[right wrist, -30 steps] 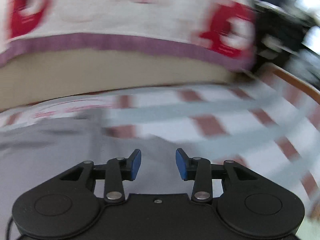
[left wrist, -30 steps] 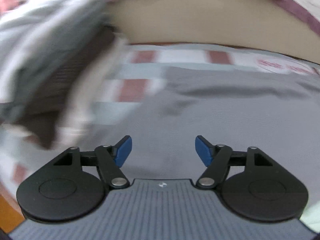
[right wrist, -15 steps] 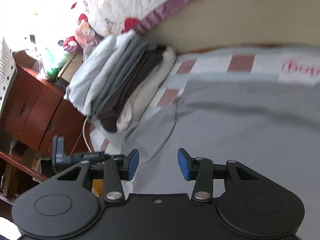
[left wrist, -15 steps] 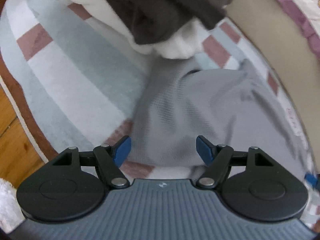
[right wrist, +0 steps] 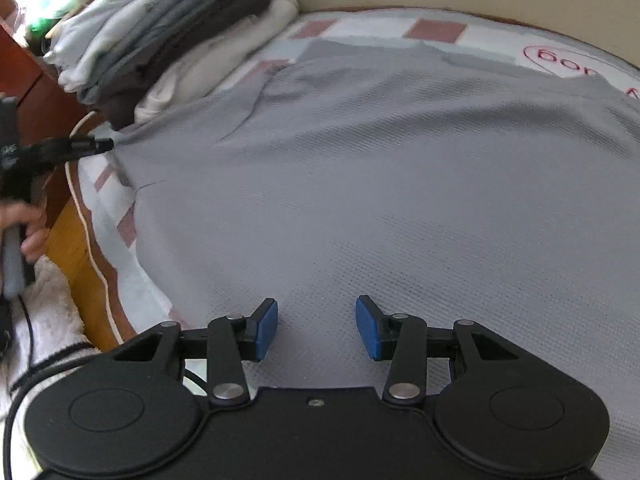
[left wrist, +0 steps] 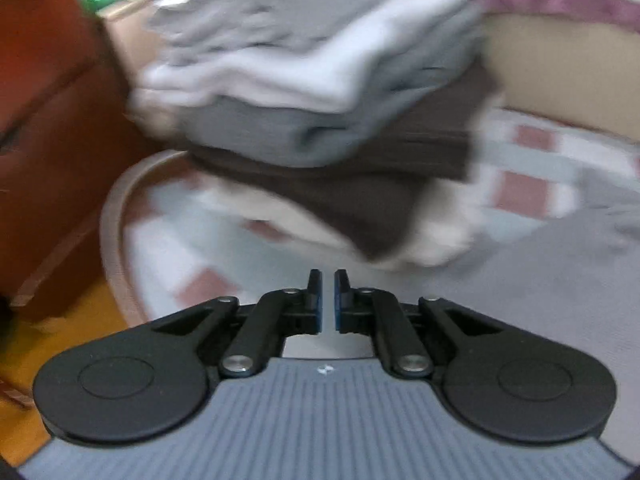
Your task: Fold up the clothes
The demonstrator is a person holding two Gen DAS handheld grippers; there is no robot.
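Centrally, a grey knit garment (right wrist: 380, 184) lies spread flat on a rug (right wrist: 436, 32) with pale, grey-blue and brick-red blocks; its long axis runs from the near edge of the right wrist view toward the far right, and one sleeve or corner points left toward a stack of folded clothes (right wrist: 168, 40). The left gripper (right wrist: 105, 144) meets the garment at that left corner, its blue pads nearly together; whether cloth lies between them cannot be told. A hand (right wrist: 28, 228) grips its handle at the left edge. The right gripper (right wrist: 317, 330) hovers over the garment's near portion with jaws wide apart and empty. The stack, blurred in the left wrist view, holds light grey, grey, dark brown and cream layers and rests on the rug beside a red-brown wooden cabinet (left wrist: 52, 140).
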